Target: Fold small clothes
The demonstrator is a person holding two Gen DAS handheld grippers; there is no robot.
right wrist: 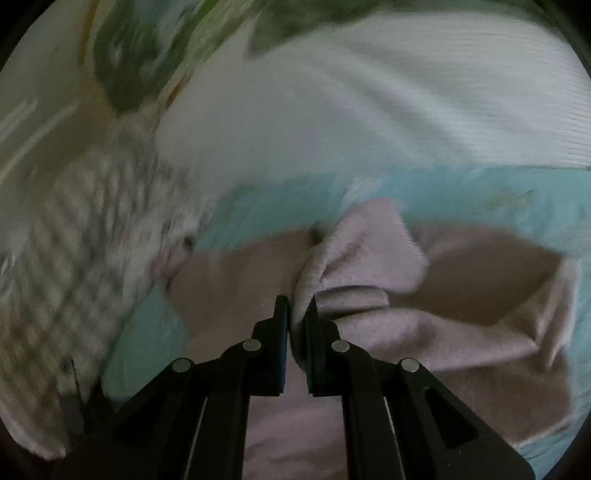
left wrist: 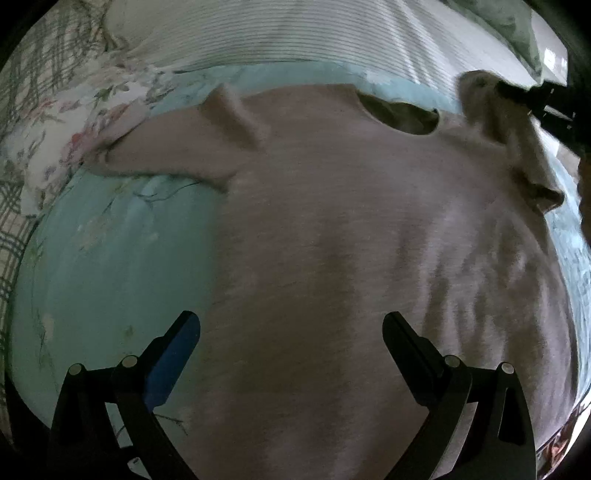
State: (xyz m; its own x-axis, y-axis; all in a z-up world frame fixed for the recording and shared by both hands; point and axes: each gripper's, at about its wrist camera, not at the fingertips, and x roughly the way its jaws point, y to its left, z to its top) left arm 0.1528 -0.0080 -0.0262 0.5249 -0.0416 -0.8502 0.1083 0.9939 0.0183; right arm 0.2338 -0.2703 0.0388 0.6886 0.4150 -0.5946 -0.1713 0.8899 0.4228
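A pale mauve T-shirt (left wrist: pixel 332 229) lies spread on a bed, filling the centre of the left wrist view, its neck opening (left wrist: pixel 400 116) toward the upper right of the frame and one short sleeve (left wrist: pixel 162 160) stretched out flat at centre left. The other sleeve (left wrist: pixel 506 136), at upper right, is lifted off the shirt and pinched by the right tool (left wrist: pixel 517 94), which enters dark from the right edge. In the right wrist view that tool (right wrist: pixel 297 306) sits at lower centre, its jaws narrow and clamped on a bunched fold of the sleeve fabric (right wrist: pixel 354 258); the rest of the shirt drapes away to the right. The left tool (left wrist: pixel 291 332) hovers at the bottom of its frame with its jaws wide and nothing between them, over the shirt's lower body. Under the shirt is a light blue floral sheet (left wrist: pixel 110 266). A white ribbed pillow (left wrist: pixel 295 33) lies across the top, and a plaid cloth (left wrist: pixel 14 236) shows at the left edge.
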